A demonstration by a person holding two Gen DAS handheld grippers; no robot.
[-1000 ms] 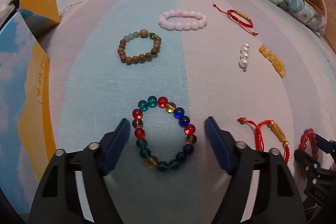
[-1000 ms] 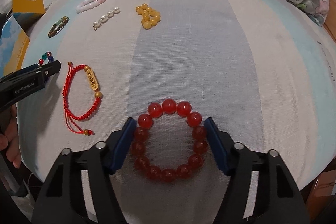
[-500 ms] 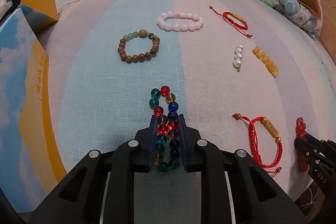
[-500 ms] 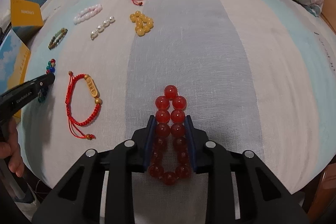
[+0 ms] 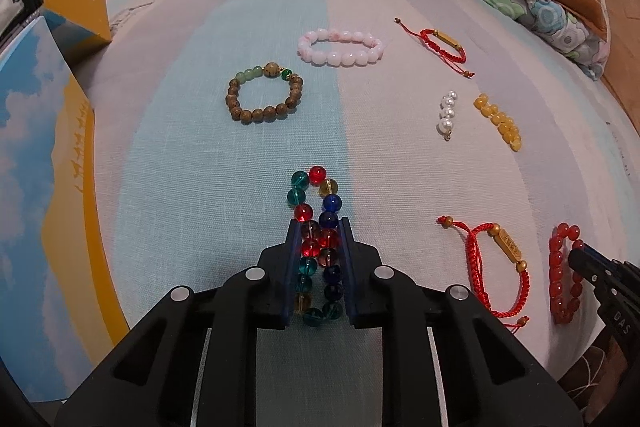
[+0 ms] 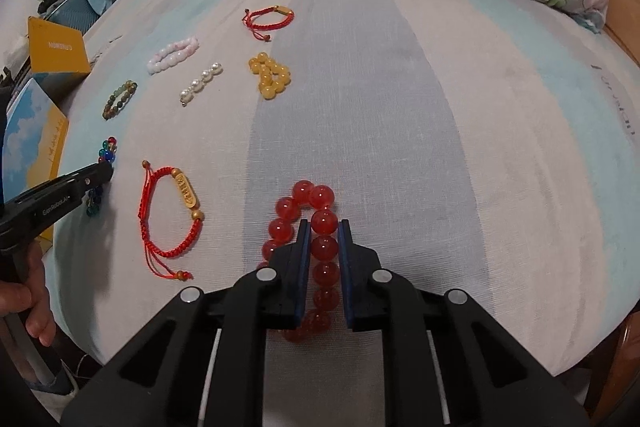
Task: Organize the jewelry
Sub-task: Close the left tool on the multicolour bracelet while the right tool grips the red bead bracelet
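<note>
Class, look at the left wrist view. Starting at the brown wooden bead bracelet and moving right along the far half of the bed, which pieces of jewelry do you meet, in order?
Brown wooden bead bracelet → pink bead bracelet → red cord bracelet with gold tube → short pearl strand → yellow bead bracelet.

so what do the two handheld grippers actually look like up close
Both are matte black plastic: the left gripper and right gripper each have two angular fingers with triangular cut-outs, round silver pivot pins and flat blue pads. White lettering runs along the side of each. No cables or sleeves show.
</note>
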